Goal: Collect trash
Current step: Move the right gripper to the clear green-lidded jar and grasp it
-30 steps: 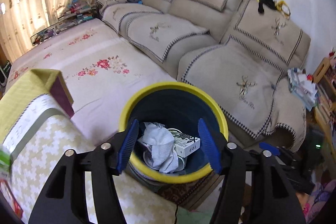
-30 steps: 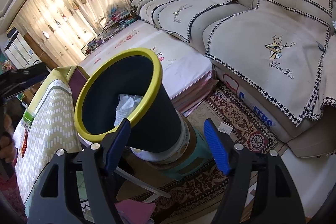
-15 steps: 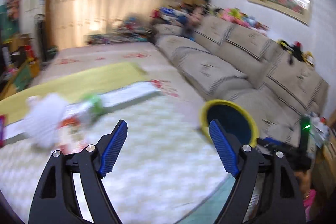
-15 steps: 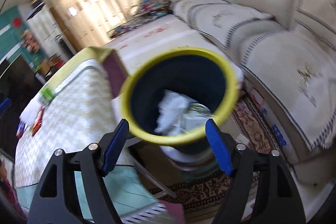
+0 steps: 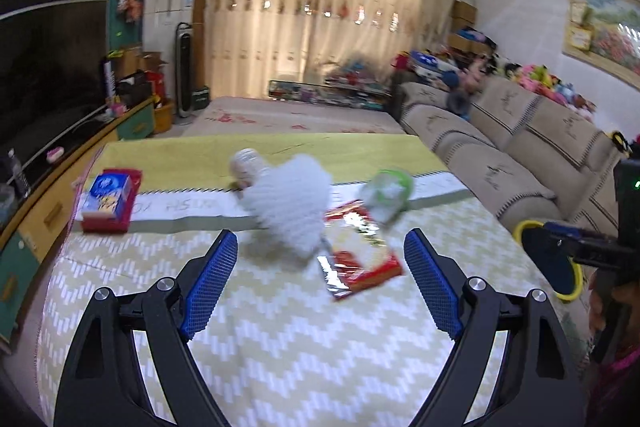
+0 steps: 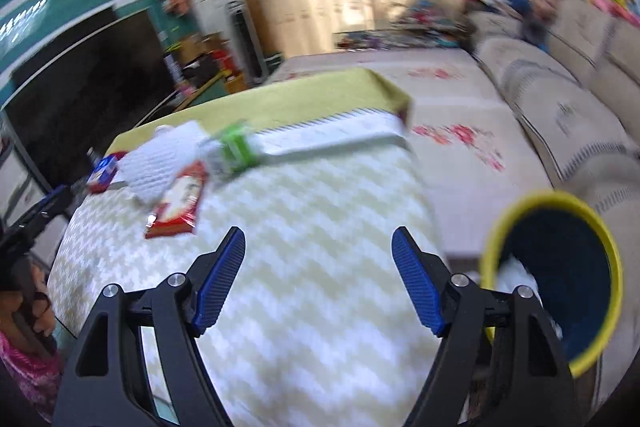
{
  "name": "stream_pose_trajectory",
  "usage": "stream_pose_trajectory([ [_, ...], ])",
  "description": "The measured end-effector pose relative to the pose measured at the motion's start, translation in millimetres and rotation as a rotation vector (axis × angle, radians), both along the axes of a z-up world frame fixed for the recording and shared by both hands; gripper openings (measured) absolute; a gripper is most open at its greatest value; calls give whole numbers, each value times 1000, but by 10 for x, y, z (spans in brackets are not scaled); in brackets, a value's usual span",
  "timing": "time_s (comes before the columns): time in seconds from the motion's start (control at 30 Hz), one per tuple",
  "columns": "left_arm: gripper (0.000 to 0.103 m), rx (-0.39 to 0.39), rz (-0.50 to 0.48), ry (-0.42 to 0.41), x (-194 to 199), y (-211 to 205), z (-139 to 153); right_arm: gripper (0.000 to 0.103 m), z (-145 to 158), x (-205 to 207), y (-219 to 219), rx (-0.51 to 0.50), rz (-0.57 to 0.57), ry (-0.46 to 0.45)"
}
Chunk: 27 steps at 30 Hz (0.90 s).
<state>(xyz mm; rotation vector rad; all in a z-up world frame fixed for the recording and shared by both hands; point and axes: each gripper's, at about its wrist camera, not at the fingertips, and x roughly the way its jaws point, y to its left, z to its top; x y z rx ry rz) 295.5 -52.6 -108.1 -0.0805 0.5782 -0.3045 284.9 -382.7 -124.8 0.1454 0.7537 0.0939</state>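
Trash: some lying in bin [image 6: 568, 291]; wrapper [image 5: 360, 259], tissue [image 5: 292, 207], bottle [image 5: 386, 195] awaiting you; both grippers [image 5: 320, 283] [image 6: 318, 279] gaping empty, the left's jaws just widening.

Both wrist views look forward and down over the table [image 5: 280, 327] from its near edge. The left view faces it squarely; the right view, blurred, is turned, with the bin [image 6: 560, 267] at lower right. Both share the red wrapper [image 5: 360, 259] at centre.
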Motion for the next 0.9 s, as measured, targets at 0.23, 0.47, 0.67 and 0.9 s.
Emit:
stream_pose_trajectory([
  [0.23,86,-76,29,34,145,170,-202,74,-9,684,498,-66,113,15],
  [0.47,87,-100,16,68,150,160,-282,85,-156,1199,891,-112,249,13],
  [0.67,87,-84,6,85,169,105,-335,86,-322,1476,989,-158,266,43],
  [0.9,87,-49,-16,83,160,20,-371,86,-438,1688,1070,-168,286,63],
])
